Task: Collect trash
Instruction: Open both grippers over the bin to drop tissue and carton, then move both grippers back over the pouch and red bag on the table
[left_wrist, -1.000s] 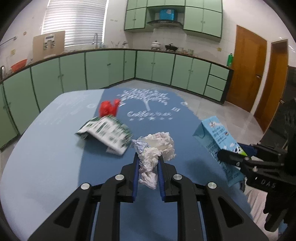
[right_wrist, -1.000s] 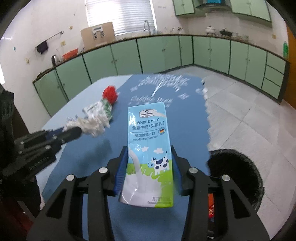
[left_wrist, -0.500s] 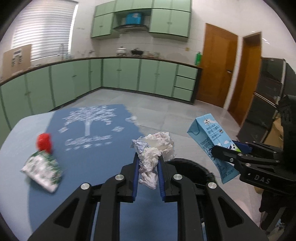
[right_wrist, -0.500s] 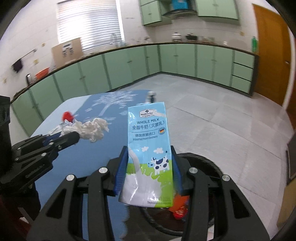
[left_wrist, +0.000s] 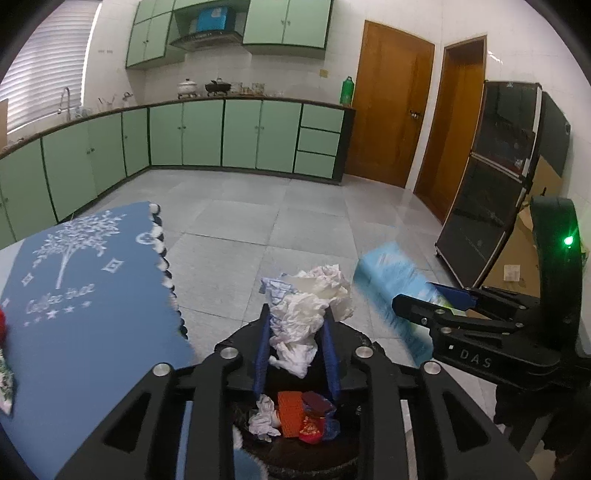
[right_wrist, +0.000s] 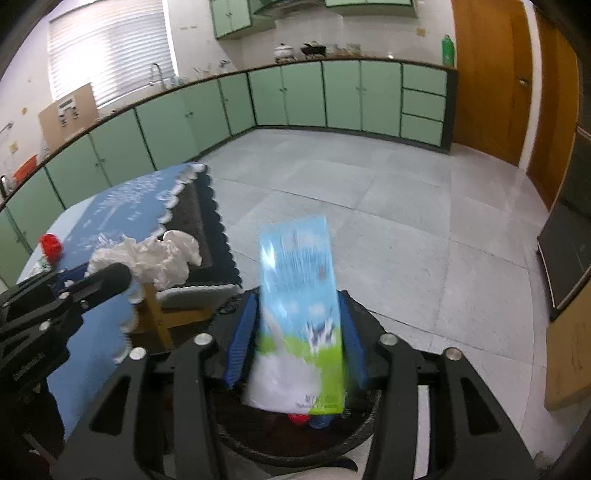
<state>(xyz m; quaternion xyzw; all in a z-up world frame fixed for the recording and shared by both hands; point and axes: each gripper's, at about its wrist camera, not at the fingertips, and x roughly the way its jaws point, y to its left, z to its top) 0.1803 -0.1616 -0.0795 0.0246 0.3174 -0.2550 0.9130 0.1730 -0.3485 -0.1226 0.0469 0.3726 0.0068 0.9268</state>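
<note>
My left gripper (left_wrist: 295, 325) holds a crumpled white tissue (left_wrist: 306, 302) between its pads, its jaws spread wider than before, above a black trash bin (left_wrist: 295, 435) that holds red wrappers and paper. My right gripper (right_wrist: 295, 314) has its jaws apart around a blue and green milk carton (right_wrist: 299, 310), which is blurred and sits lower over the same bin (right_wrist: 295, 435). The carton also shows blurred in the left wrist view (left_wrist: 395, 280). The tissue shows in the right wrist view (right_wrist: 155, 254).
The table with the blue tree-print cloth (left_wrist: 81, 295) lies to the left, its scalloped edge beside the bin. A red object (right_wrist: 50, 245) and a green-white wrapper (left_wrist: 5, 384) remain on it. Grey tiled floor lies ahead; a dark cabinet (left_wrist: 491, 192) stands right.
Both grippers swung right from over the table to above the bin. Both jaws have widened; the milk carton is slipping down, motion-blurred, and the tissue hangs loosely between the left pads.
</note>
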